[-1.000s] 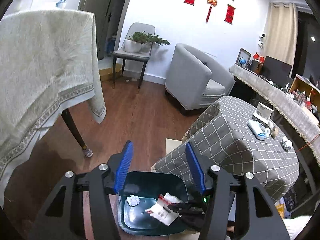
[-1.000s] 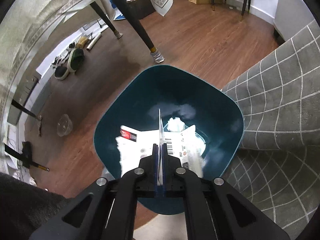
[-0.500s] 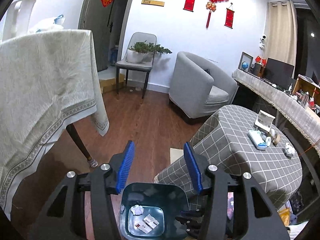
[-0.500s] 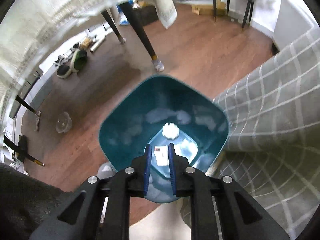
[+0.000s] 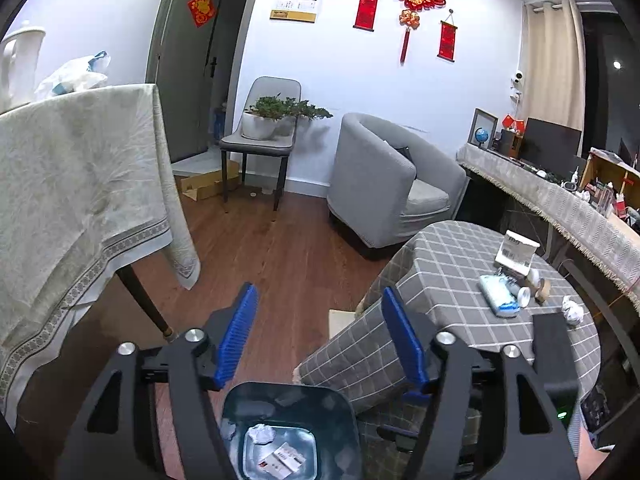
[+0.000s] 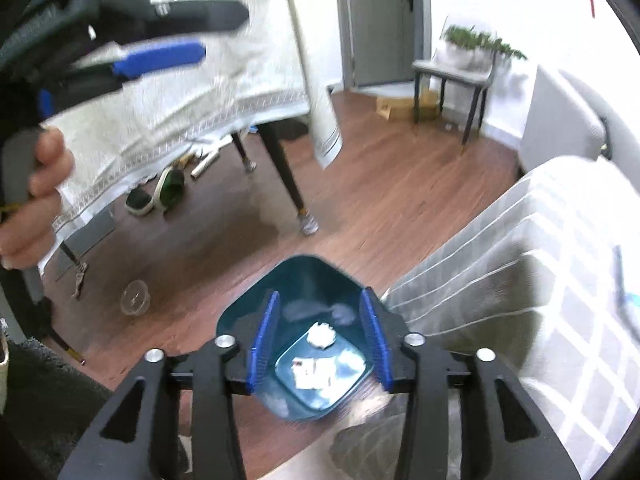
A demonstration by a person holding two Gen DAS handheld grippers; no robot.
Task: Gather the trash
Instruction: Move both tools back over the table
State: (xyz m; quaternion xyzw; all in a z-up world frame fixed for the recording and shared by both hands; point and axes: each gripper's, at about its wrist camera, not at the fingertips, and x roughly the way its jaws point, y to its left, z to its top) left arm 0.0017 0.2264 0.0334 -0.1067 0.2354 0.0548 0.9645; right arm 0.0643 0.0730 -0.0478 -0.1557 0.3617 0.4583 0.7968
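A teal bin (image 5: 280, 400) stands on the wood floor beside the grey checked table (image 5: 452, 264). On its bottom lie a crumpled paper ball (image 6: 320, 334) and a flat printed wrapper (image 6: 312, 372). My right gripper (image 6: 320, 296) hangs above the bin (image 6: 308, 272), its jaws opening with nothing between them. My left gripper (image 5: 319, 292) is higher and beside it, jaws also opening and empty. It shows blurred in the right wrist view (image 6: 160, 56), with a hand (image 6: 36, 192) on its grip. Another paper ball (image 5: 572, 310) lies on the checked table.
The checked table also bears a tissue pack (image 5: 498, 294), a white box (image 5: 516, 252) and a can (image 5: 524, 292). A cream-clothed table (image 5: 80, 200) stands left on a dark leg (image 6: 292, 184). A plastic cup (image 6: 136, 302) and shoes (image 6: 160, 192) lie on the floor. A grey armchair (image 5: 384, 184) stands behind.
My right gripper let go of the wrapper, which dropped into the bin, then rose and opened. My left gripper lifted a little and widened.
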